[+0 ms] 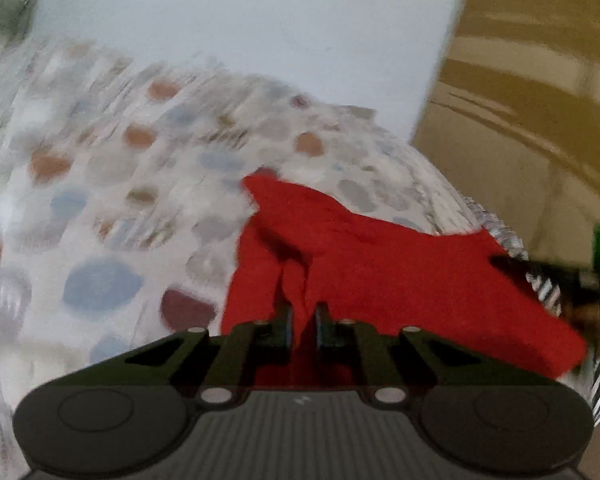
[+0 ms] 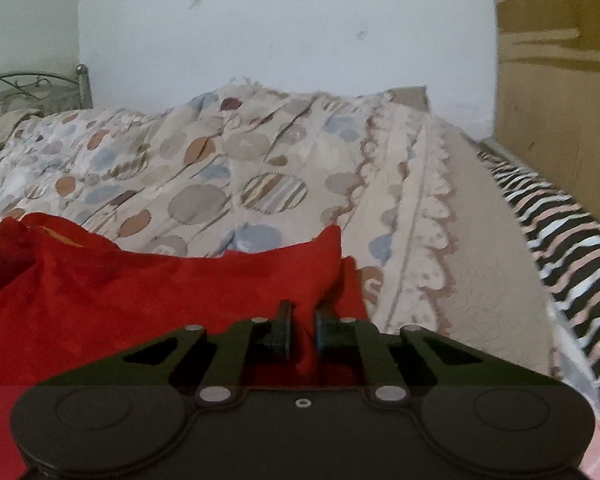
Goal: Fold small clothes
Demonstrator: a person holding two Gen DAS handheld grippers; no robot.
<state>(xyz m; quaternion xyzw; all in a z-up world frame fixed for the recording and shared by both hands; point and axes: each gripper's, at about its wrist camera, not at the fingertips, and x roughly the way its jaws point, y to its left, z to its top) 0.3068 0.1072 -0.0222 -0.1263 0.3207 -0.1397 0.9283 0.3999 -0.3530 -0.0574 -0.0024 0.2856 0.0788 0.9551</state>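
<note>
a dotted bedspread point(image 2: 204, 184) is lying under a white wall point(image 2: 284, 28). the red cloth point(image 2: 140, 300) is resting on it, and the left gripper point(image 1: 303, 322) and right gripper point(image 2: 302, 330) are each pinching a fold of it narrowly. a striped blanket point(image 2: 560, 232) is lying beside a cupboard point(image 2: 556, 80).

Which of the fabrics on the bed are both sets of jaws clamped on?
The plain red garment, pinched by both the left gripper and right gripper. The spotted bedspread and the striped cloth at the bed's edge lie ungripped.
</note>
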